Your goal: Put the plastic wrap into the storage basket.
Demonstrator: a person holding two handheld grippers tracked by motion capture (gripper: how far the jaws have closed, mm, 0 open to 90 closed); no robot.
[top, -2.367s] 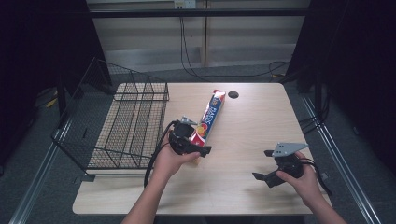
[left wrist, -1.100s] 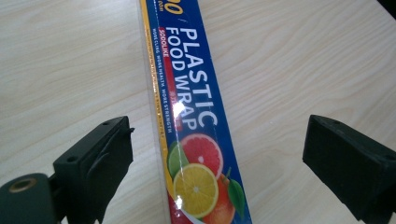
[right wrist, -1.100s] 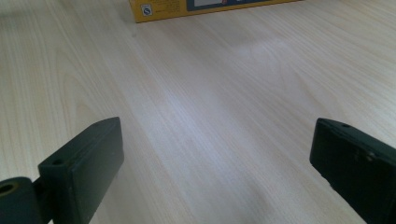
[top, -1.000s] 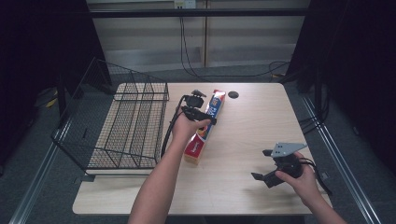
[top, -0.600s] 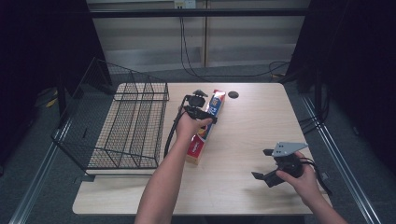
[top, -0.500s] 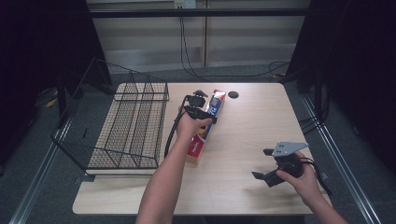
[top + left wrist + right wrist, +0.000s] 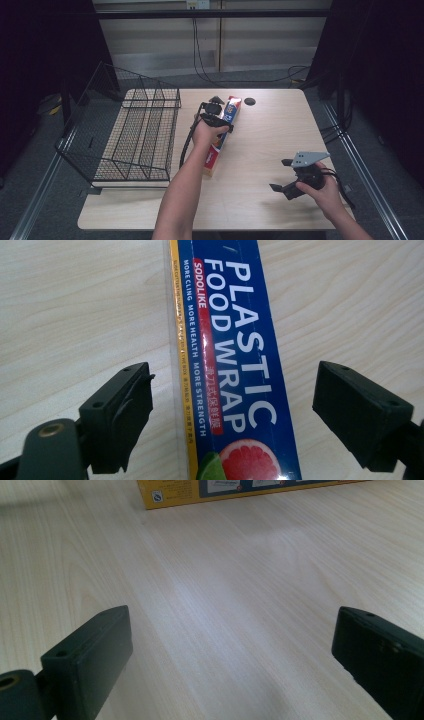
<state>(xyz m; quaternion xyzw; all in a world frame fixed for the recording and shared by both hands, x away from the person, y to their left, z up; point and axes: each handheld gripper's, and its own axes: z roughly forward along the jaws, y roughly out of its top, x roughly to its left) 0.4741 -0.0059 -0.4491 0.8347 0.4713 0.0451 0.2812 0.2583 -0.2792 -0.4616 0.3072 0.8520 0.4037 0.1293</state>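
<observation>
The left tongs [image 7: 227, 425] straddle the plastic wrap box [image 7: 235, 365], jaws just closing in but not yet pressing on it; there's a gap on either side. The box lies flat near the middle of the worktop [image 7: 280, 130], running toward its far edge, beside the wire basket [image 7: 140, 135] at the left edge. The right tongs [image 7: 286, 176] hang released near the front right corner. The box looks off-centre between the jaws, so I'd expect one to touch first and skew it.
</observation>
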